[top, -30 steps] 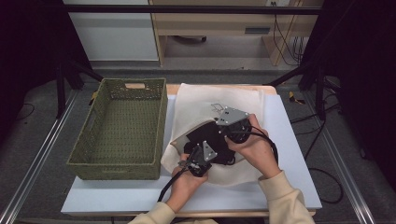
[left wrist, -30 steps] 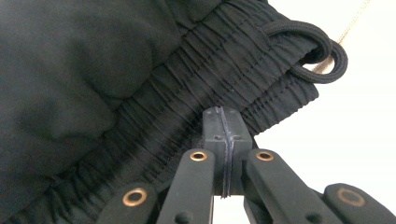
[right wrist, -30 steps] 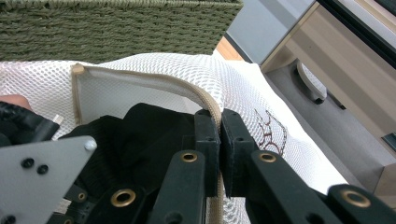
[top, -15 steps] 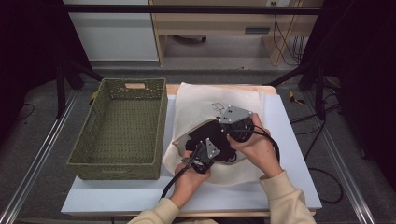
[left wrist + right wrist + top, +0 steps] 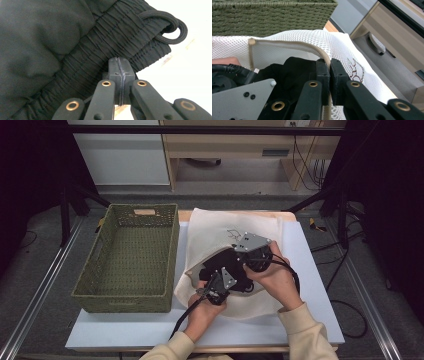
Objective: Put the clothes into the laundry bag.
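with my left gripper (image 5: 119,68) clamped on the black shorts' (image 5: 62,42) waistband at the mesh laundry bag's (image 5: 332,42) mouth, and my right gripper (image 5: 330,68) pinching its rim, i should push deep while holding that rim high, the green basket (image 5: 135,255) beyond.

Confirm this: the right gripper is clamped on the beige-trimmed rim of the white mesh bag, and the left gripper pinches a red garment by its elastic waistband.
Not quite: the garment is black, not red. In the left gripper view, the left gripper pinches the black garment at its gathered elastic waistband. The rest holds: the right gripper is clamped on the white mesh bag's beige-trimmed rim.
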Available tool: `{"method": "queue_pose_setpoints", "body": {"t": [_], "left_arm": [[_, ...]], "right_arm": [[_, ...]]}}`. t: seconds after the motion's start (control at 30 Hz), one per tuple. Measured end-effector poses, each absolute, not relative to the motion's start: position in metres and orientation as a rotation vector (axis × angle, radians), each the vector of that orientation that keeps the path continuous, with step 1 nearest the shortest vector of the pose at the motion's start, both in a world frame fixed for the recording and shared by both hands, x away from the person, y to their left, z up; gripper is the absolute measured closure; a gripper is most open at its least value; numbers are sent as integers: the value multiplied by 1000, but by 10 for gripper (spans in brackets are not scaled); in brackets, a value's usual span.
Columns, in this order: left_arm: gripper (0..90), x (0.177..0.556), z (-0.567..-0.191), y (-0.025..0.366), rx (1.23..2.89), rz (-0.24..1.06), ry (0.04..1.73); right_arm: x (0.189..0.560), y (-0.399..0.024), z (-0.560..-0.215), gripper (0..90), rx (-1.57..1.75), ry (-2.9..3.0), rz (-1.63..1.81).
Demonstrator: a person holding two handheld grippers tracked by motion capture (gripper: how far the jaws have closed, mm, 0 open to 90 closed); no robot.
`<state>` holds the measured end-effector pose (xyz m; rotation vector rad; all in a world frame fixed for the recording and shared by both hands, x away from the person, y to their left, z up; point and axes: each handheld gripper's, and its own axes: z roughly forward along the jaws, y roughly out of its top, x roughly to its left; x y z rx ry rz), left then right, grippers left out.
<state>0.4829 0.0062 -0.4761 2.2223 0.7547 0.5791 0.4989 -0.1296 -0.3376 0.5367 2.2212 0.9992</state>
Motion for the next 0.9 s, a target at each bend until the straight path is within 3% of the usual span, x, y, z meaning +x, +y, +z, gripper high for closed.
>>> {"method": "queue_pose_setpoints", "body": {"t": [0.9], "left_arm": [[900,487,-480,0,2216,651,740]], "right_arm": [[497,-130,-331,872,531,2197,1008]]}}
